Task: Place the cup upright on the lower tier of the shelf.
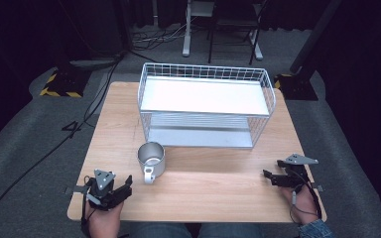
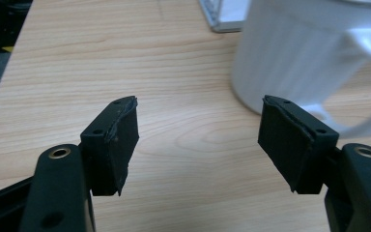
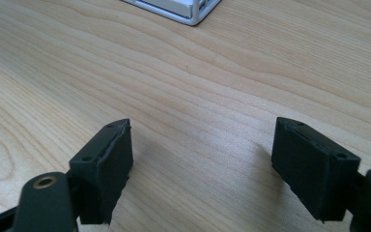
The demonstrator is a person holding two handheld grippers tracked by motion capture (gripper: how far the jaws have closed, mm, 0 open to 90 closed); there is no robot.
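Note:
A pale mug stands upright on the wooden table, in front of the rack, its handle turned toward the near edge. My left gripper rests near the table's front left, a short way to the left of and nearer than the mug, open and holding nothing. In the left gripper view the mug sits just beyond the right jaw of the left gripper, with its handle close to that jaw. My right gripper lies at the front right, open and holding nothing, jaws pointing left. The right gripper view has bare wood between the right gripper's jaws.
A white wire rack with two flat shelves stands across the back half of the table; its lower corner lies ahead of the right gripper. Bare wood lies between the two grippers. Cables and stand feet lie on the grey floor beyond the table.

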